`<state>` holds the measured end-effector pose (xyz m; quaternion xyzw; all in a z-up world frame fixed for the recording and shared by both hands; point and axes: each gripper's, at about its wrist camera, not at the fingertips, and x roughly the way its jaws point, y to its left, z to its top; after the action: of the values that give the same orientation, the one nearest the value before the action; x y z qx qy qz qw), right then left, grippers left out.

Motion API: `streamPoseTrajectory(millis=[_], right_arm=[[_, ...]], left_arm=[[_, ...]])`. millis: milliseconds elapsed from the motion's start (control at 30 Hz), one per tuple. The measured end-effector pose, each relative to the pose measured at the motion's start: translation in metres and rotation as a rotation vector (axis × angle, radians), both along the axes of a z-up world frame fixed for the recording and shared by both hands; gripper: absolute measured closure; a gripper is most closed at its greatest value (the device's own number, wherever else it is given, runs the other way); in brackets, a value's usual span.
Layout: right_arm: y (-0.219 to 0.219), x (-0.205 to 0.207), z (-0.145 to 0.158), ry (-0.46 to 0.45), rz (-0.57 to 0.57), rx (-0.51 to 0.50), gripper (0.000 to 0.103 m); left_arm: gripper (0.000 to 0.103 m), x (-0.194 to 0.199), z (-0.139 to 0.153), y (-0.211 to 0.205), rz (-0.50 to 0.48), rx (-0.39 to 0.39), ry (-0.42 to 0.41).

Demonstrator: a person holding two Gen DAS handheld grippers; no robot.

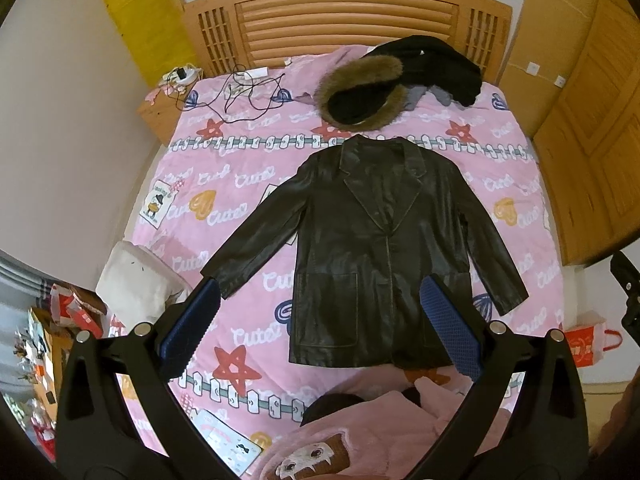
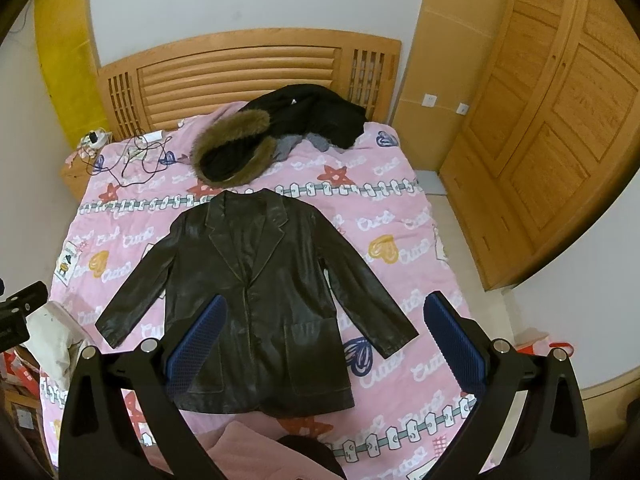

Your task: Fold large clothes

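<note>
Held high above the near end of the bed (image 1: 516, 184), both empty: left gripper (image 1: 320, 332) with jaws spread wide, right gripper (image 2: 332, 350) likewise, nothing between the blue pads (image 2: 192, 354). Further in, lay flat and face up on the pink quilt: the dark leather jacket (image 1: 372, 240), front closed, sleeves angled out to either side, hem nearest. Best begun, probably, at a sleeve cuff (image 1: 218, 280), pinched at the edge and carried across the chest without dragging the body. Beyond the collar, well clear: a fur-trimmed coat (image 1: 360, 92) by the headboard (image 1: 344, 16).
</note>
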<state>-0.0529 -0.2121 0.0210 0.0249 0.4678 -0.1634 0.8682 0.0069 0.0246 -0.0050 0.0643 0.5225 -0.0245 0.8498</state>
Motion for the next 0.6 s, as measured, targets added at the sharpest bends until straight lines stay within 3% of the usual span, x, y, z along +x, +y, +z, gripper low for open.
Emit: streamPoseTrajectory(millis=[300,600], right_arm=[[0.004,0.012,0.000,0.003,0.020,-0.026,0.007],[0.017,0.031,-0.002,0.029,0.043,-0.069,0.007]], left_arm=[[0.006,0.016,-0.004,0.029,0.056,-0.015,0.016],[0.006,0.050,-0.034,0.092,0.160,-0.012,0.042]])
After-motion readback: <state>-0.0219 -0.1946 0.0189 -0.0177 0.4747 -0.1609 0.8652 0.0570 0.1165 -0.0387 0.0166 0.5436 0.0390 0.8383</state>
